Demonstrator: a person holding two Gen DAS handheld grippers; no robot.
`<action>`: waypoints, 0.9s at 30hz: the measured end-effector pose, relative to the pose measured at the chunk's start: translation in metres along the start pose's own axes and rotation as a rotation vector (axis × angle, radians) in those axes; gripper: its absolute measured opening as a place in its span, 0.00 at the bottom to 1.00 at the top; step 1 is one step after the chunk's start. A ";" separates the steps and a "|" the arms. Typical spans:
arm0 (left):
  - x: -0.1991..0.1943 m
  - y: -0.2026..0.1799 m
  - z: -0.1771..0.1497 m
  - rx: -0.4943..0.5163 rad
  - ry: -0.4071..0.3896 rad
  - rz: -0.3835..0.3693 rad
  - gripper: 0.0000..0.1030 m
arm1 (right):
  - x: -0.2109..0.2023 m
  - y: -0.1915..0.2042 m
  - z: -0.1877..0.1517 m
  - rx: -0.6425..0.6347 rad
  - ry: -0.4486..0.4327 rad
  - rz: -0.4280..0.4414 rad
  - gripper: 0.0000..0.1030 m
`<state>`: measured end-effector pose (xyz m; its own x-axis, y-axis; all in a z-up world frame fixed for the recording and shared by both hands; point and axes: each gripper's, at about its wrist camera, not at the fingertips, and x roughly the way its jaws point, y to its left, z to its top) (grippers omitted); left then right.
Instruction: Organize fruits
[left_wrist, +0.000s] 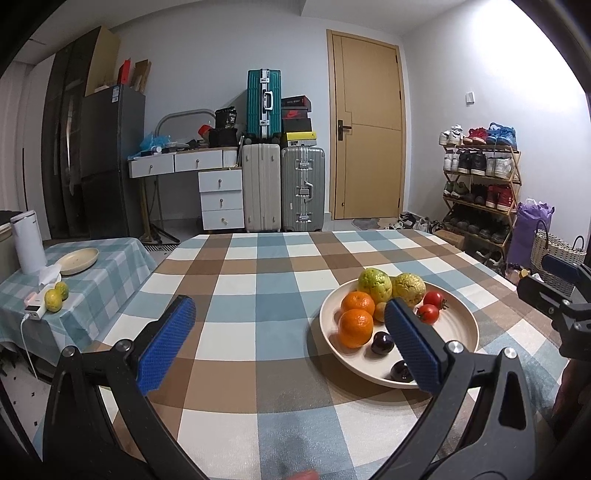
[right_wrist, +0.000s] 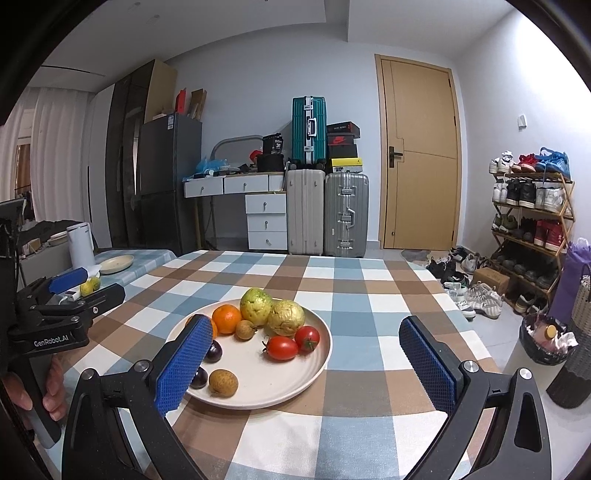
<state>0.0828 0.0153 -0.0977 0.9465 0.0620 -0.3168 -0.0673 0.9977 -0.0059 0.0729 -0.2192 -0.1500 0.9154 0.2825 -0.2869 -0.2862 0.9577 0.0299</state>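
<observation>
Already the fruits (right_wrist: 258, 332) lie gathered on the plate (right_wrist: 295, 384) at lower centre of the frame, both grippers (left_wrist: 291, 339) (right_wrist: 306, 365) gaping empty; sorted or awaiting sorting, undecidable.

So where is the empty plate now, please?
The empty plate lies on the small side table at the far left of both views, beside the white kettle.

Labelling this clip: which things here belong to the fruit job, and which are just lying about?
Job: plate, oranges, tomatoes, guavas, longans, dark plums.
Lying about: kettle, empty dish, suitcases, shoe rack.
</observation>
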 end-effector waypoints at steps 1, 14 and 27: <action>0.001 0.000 -0.001 0.001 0.000 -0.001 0.99 | 0.001 0.000 0.000 0.000 0.000 0.001 1.00; -0.003 0.001 0.001 0.001 0.004 -0.002 0.99 | 0.000 0.000 0.000 0.001 0.000 0.000 1.00; -0.004 0.001 0.002 0.001 0.002 -0.005 0.99 | 0.000 0.000 0.000 0.001 0.000 0.000 1.00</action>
<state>0.0793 0.0165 -0.0947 0.9460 0.0565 -0.3191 -0.0620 0.9981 -0.0068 0.0727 -0.2190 -0.1498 0.9154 0.2822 -0.2870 -0.2854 0.9579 0.0312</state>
